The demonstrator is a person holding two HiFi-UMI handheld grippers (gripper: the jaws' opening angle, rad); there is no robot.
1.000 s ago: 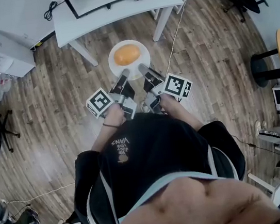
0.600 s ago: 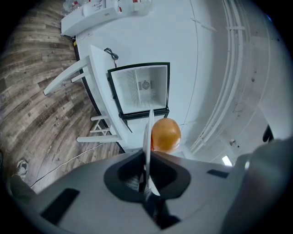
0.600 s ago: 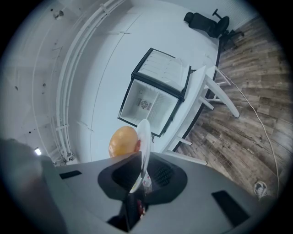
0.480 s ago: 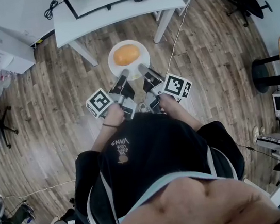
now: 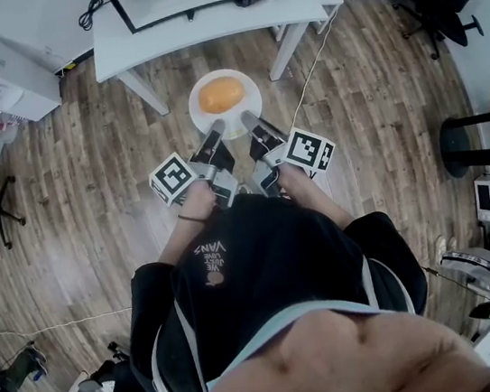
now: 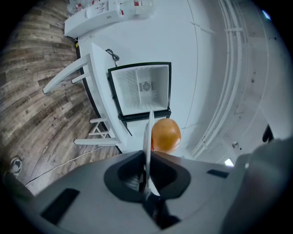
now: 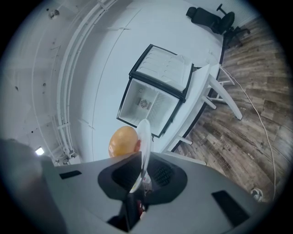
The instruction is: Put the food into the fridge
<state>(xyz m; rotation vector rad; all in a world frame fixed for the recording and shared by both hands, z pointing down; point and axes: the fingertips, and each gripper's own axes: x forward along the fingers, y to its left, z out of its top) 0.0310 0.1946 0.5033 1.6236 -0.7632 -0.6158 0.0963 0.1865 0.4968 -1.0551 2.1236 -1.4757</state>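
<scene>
A brown wood-plank floor (image 5: pixel 86 169) fills most of the head view. At its far edge stands a long white bench (image 5: pixel 200 19) on slanted legs. On the bench sits a small white fridge (image 6: pixel 139 89) with a black-framed opening; its door is swung wide and the pale interior faces the person. A round white plate (image 5: pixel 249 100) is held level above the floor, just short of the bench, and on its middle lies a round orange fruit (image 5: pixel 222 94) — well outside the fridge. The left claw (image 5: pixel 216 135) is clamped on the near rim of the plate from the left. The right claw (image 5: pixel 251 126) is clamped on the same rim just beside it — each gripper view shows the thin rim edge-on, pinched between that claw's dark pads.
</scene>
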